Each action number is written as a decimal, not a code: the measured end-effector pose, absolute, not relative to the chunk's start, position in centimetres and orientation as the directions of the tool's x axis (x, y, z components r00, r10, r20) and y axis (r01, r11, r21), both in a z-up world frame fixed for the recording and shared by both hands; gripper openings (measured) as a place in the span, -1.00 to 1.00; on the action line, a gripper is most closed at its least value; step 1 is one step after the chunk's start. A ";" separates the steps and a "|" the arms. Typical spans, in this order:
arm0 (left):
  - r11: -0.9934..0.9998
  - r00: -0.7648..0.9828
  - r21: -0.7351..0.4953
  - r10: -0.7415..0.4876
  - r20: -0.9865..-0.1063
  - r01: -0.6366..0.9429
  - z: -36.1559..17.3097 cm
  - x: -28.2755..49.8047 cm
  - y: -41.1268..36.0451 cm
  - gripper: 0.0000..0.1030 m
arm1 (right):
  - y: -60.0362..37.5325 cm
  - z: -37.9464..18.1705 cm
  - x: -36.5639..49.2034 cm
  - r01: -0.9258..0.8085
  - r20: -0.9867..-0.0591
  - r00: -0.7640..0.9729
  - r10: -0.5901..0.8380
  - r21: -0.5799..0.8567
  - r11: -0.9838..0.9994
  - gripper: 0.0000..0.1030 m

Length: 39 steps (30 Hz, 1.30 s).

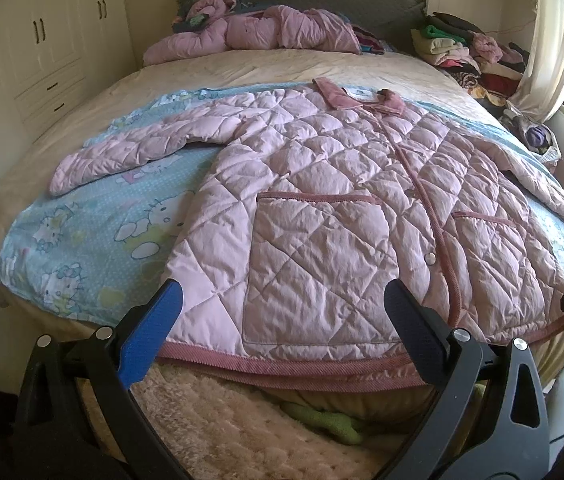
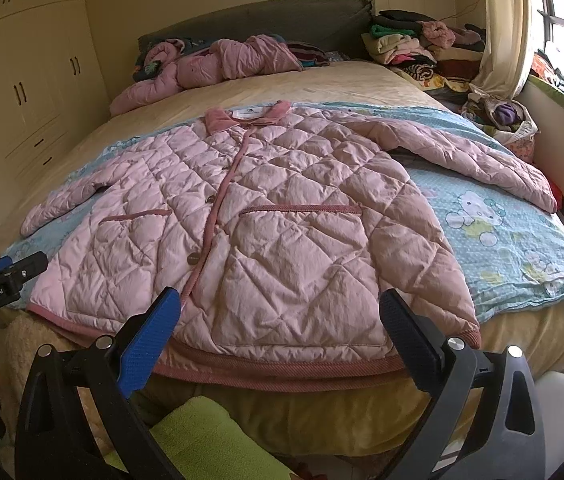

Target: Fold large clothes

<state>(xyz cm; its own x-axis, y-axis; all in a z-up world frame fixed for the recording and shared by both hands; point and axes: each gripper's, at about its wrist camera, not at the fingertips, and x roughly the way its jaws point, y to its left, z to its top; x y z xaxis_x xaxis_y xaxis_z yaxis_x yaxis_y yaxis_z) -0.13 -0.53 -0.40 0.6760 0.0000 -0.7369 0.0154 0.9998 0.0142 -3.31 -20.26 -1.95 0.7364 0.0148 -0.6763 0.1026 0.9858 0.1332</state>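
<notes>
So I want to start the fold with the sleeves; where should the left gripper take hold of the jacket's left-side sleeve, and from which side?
Probably at the cuff of the pink quilted jacket. That sleeve lies flat and angled outward on the blue sheet, its free end clear of the body. Bring the left gripper, fingers open, from the outer left so it can carry the sleeve inward across the chest.

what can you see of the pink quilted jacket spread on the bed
The pink quilted jacket is puffy, diamond-stitched fabric with darker pink corded trim on collar, front placket, two patch pockets and hem. It lies flat, front up and buttoned, collar toward the headboard, both sleeves spread outward. It rests on a light blue cartoon-cat print sheet, its hem at the foot edge of the bed. A white label shows inside the collar. The open left gripper and open right gripper hover near the hem, not touching it.
</notes>
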 end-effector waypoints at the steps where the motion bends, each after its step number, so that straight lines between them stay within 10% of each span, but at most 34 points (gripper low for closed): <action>1: 1.000 0.676 0.015 0.000 -0.736 0.016 -0.4 -0.2 -0.6 0.84 | -20.4 -2.0 -3.3 0.101 -0.676 0.737 0.015 0.133 0.986 0.92; 39: 0.999 0.671 0.024 -0.001 -0.742 0.028 -0.9 1.4 -1.8 0.83 | -19.5 -1.9 -1.2 0.071 -0.680 0.733 0.026 0.114 0.991 0.92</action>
